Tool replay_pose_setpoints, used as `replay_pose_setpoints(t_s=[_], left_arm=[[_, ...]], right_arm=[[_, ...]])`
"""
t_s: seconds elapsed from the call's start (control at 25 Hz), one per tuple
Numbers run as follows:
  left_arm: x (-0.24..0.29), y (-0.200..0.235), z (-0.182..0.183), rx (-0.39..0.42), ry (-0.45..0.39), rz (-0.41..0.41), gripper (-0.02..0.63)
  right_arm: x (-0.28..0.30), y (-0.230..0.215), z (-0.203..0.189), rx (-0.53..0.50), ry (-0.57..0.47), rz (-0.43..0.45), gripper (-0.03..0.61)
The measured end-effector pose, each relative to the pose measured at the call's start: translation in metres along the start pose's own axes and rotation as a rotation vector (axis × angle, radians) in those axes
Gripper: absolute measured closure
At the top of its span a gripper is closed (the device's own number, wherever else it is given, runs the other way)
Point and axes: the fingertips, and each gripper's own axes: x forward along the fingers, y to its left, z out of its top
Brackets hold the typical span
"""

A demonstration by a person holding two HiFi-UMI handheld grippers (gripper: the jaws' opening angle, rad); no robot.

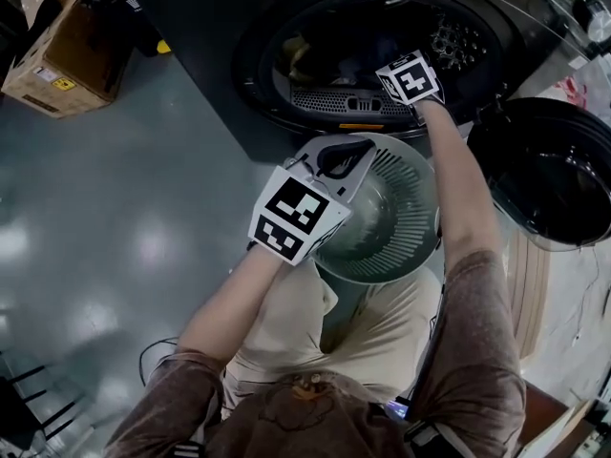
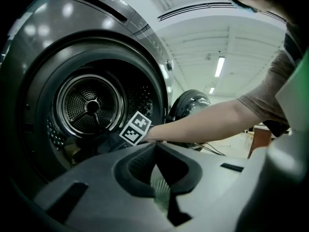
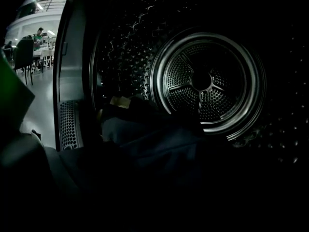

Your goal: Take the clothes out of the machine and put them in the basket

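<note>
A dark bluish garment (image 3: 154, 139) lies heaped on the floor of the machine's drum (image 3: 207, 83), with a pale scrap (image 3: 120, 102) behind it. My right gripper (image 1: 409, 76) reaches into the round opening (image 1: 363, 46); its jaws are lost in the dark, a faint grey edge far to the left suggests they stand wide, and nothing shows between them. In the left gripper view its marker cube (image 2: 135, 128) is at the drum's mouth. My left gripper (image 1: 346, 156) hangs over the grey slatted basket (image 1: 401, 227), tips together and empty. Basket slats (image 2: 159, 190) show below its jaws.
The machine's round door (image 1: 549, 170) hangs open at the right, close to the right forearm. A cardboard box (image 1: 62, 51) sits on the grey floor at the far left. The person crouches behind the basket, knees against it.
</note>
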Motion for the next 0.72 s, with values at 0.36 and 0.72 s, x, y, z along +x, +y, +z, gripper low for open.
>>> replay_pose_setpoints(t_s=[0.36,0.72], left_arm=[[0.0,-0.005,-0.005,-0.012,0.023,-0.013,0.606],[0.0,-0.017,-0.009,0.007,0.062,-0.049,0.606]], right_arm=[[0.012,0.007,-0.01,-0.011,0.075,0.036,0.192],[0.01,0.009,-0.017,-0.044,0.114,-0.014,0.491]])
